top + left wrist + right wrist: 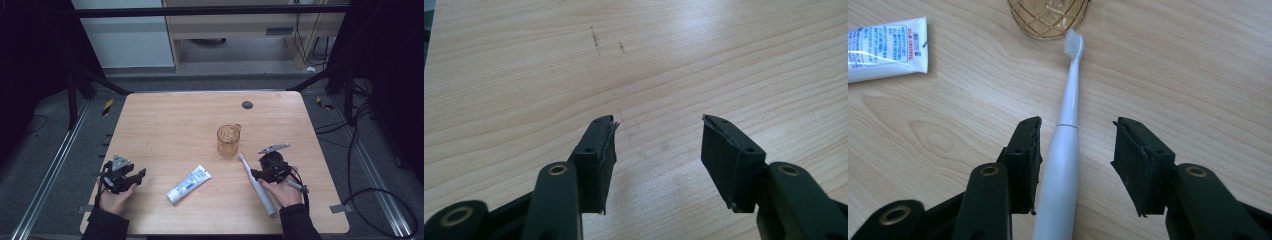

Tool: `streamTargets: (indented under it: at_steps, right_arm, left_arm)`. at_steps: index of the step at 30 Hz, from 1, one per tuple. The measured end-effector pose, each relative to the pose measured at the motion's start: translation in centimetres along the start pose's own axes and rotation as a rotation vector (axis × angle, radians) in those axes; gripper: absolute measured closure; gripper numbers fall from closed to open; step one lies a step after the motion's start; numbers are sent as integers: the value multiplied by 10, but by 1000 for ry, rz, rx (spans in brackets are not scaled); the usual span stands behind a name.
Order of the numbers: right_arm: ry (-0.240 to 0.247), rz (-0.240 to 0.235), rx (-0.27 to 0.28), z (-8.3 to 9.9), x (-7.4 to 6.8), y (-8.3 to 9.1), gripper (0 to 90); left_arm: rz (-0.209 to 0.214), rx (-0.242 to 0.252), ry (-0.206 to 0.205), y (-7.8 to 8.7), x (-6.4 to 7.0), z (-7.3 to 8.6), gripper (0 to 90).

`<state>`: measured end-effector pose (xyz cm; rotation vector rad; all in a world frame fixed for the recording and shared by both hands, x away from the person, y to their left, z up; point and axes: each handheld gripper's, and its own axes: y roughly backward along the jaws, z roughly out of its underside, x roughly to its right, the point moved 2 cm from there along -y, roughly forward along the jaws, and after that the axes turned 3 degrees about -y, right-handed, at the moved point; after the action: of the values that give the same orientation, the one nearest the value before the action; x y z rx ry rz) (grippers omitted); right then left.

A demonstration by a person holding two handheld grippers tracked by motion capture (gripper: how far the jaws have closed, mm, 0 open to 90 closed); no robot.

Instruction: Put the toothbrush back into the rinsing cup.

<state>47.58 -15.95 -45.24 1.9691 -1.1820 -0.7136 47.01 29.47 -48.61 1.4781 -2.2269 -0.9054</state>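
right hand-held gripper (1075, 132) jaws apart, straddling toothbrush (1063, 160) handle; left hand-held gripper (658, 131) jaws apart over table (524, 75).

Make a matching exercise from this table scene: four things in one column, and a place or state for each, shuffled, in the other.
Things:
1. white electric toothbrush
2. amber see-through plastic cup with a handle
3. white and blue toothpaste tube
4. left claw

Places or states:
A. open over bare wood, nothing between its jaws
B. lying flat between the two hands, cap toward the person
C. lying between the open jaws of the right claw
D. standing upright just beyond the brush head

Pairs: 1-C, 2-D, 3-B, 4-A
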Motion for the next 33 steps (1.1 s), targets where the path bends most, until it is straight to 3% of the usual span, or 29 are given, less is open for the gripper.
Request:
streamTargets:
  at_steps: [18, 33]
  right_arm:
    - [31, -11, -123, 4, -5, -22, 586]
    - [29, 3, -208, 7, -6, -37, 599]
  left_arm:
    - [2, -8, -2, -1, 0, 0, 466]
    - [4, -12, -1, -1, -1, 1, 466]
